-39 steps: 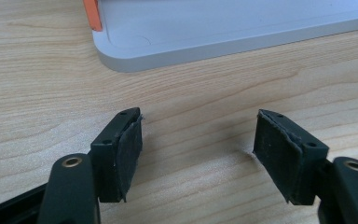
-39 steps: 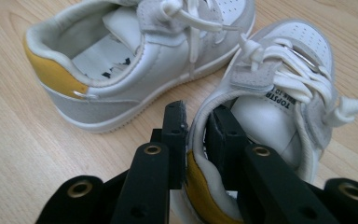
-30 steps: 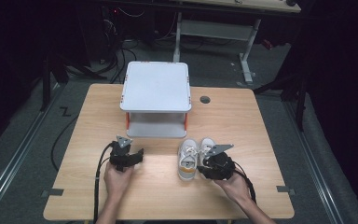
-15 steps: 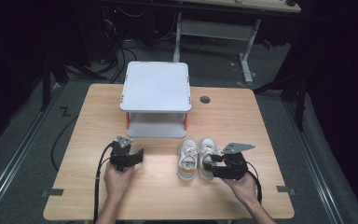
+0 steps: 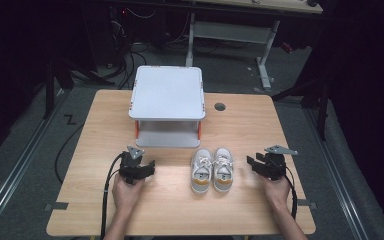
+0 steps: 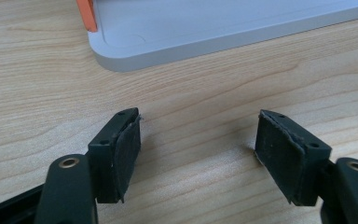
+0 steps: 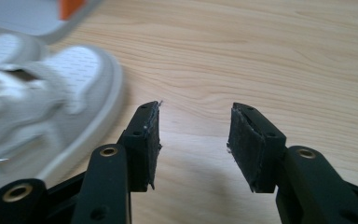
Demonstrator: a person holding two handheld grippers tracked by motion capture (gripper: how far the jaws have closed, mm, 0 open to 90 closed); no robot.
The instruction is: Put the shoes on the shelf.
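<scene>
On wooden table (image 5: 180, 210): white mesh sneakers (image 5: 212, 170) paired | left gripper (image 5: 147, 170) jaws wide, empty | right gripper (image 5: 252, 164) jaws apart, empty

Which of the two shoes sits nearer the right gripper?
The right-hand shoe of the pair; the other shoe lies beyond it from the right gripper.

The light wooden table (image 5: 105, 210) shows a smooth, matt grain. The pair of small white sneakers (image 5: 213, 170) looks like perforated synthetic leather with cloth laces. The white two-tier plastic shelf (image 5: 168, 92) has a smooth, faintly satin top. Both grippers' black pads (image 6: 279, 161) look matt, rubbery and rough-edged.
</scene>
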